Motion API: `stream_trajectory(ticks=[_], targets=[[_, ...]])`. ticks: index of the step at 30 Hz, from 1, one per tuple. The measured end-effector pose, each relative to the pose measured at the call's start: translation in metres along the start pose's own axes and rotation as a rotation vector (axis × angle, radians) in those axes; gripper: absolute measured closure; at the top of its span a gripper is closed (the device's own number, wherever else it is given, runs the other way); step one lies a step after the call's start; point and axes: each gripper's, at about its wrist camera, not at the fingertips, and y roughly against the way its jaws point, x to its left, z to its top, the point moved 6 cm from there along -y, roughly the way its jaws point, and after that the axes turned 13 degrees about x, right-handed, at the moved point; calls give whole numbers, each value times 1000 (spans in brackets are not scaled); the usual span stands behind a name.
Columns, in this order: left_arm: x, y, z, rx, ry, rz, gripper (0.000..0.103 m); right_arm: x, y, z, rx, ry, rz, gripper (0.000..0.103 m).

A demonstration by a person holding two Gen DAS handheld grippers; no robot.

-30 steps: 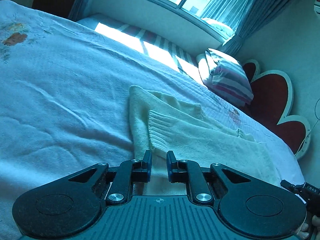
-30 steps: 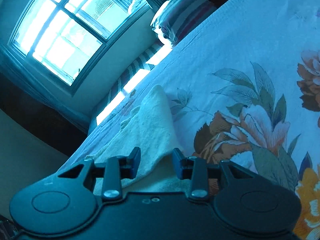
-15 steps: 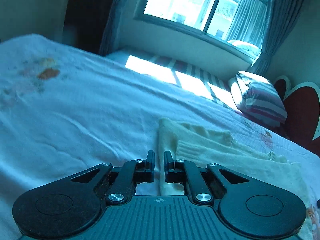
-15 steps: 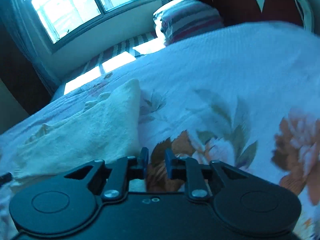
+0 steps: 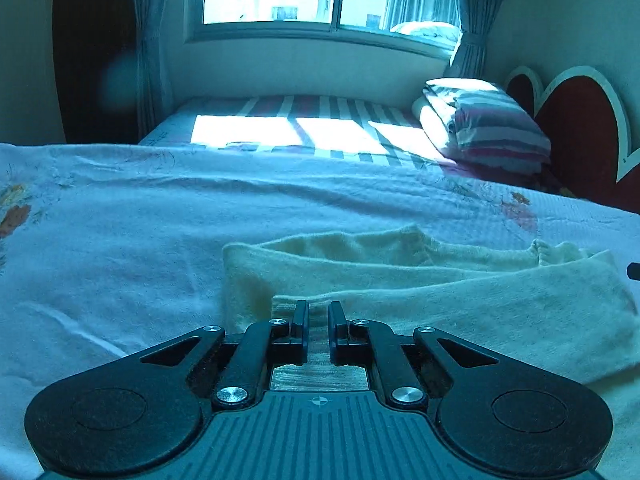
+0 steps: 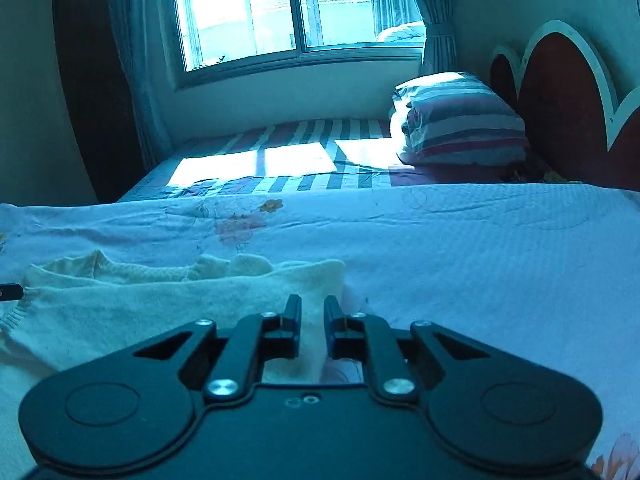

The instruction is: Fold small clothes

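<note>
A cream knit garment (image 5: 440, 300) lies folded lengthwise on the bed, its ribbed cuff near the left end. My left gripper (image 5: 318, 312) sits low over that ribbed end, jaws a narrow gap apart with cloth showing between them. In the right wrist view the same garment (image 6: 160, 304) stretches to the left. My right gripper (image 6: 312, 312) is at its right end, jaws a narrow gap apart over the cloth edge. I cannot tell whether either gripper pinches the cloth.
The garment lies on a pale floral bedspread (image 5: 160, 216). A striped folded quilt (image 5: 488, 128) and a red heart-shaped headboard (image 5: 580, 132) are at the far right. A window (image 6: 280, 12) with curtains is behind the bed.
Both grippers have levelled out and dropped low to the two ends of the garment. The right jaws narrowed from wide open to a small gap.
</note>
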Motion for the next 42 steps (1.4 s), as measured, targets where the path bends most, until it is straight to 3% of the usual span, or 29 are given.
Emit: stream_trajectory(ticks=[3, 4, 6, 8, 9, 11, 13, 15, 16, 17, 19, 20, 21, 22, 24, 25, 26, 28, 29, 30, 32, 33, 35, 38, 42], targets=[[0, -3, 0, -7, -18, 25, 94, -5, -38, 6, 110, -9, -32, 94], [1, 4, 3, -22, -12, 31, 94, -9, -48, 5, 139, -8, -58, 90], [0, 14, 7, -78, -26, 46, 94, -10, -43, 11, 122, -26, -30, 90], [4, -5, 3, 29, -33, 44, 91, -8, -30, 16, 43, -12, -8, 87], [5, -6, 1, 10, -38, 37, 90, -9, -32, 15, 52, -9, -5, 85], [5, 6, 2, -16, -26, 59, 90, -11, -49, 6, 156, 10, -20, 87], [5, 20, -2, -73, -24, 51, 90, -8, -33, 3, 127, 15, -11, 90], [4, 3, -14, 35, -63, 79, 88, -4, -6, -5, 53, 20, 20, 90], [4, 1, -16, 2, -68, 85, 84, -1, -5, -12, 62, 42, 18, 89], [5, 3, -15, 2, -63, 87, 84, 0, -16, -21, 131, 58, 10, 86], [8, 18, -9, -18, -13, 61, 84, 1, -19, -26, 130, 58, 2, 86], [7, 30, -9, -73, -1, 38, 83, 3, -10, -22, 135, 39, 9, 87], [7, 35, -11, -93, 1, 27, 73, 5, 3, -19, 93, 27, 40, 86], [3, 29, -13, -53, -21, 18, 46, 6, 16, -20, 56, 23, 62, 85], [-2, 2, -23, 88, -83, 51, 24, 10, 17, -34, 82, 58, 60, 83], [-2, 6, -24, 45, -68, 63, 24, 11, 3, -47, 155, 86, 38, 81], [-2, 12, -23, 50, -58, 63, 24, 11, 1, -53, 131, 101, 24, 81], [-6, 35, -26, -54, -55, 55, 24, 12, 16, -52, 109, 90, 15, 82], [-8, 35, -32, -46, -72, 72, 24, 15, 30, -51, 60, 82, 41, 82], [-8, 21, -38, 52, -92, 100, 24, 16, 36, -53, 39, 81, 53, 81], [0, 15, -43, 86, -5, 64, 22, 18, 14, -65, 163, 93, 26, 79], [4, 17, -43, 118, 36, 48, 22, 18, 13, -65, 136, 87, 24, 78], [10, 38, -47, 64, 88, 49, 22, 17, 20, -58, 157, 43, 35, 77], [14, 67, -73, 42, 93, 15, 21, 14, 52, -58, 82, 24, 57, 66], [31, 109, -142, 50, 40, 14, 21, -11, 99, -91, 103, -116, 169, 56]])
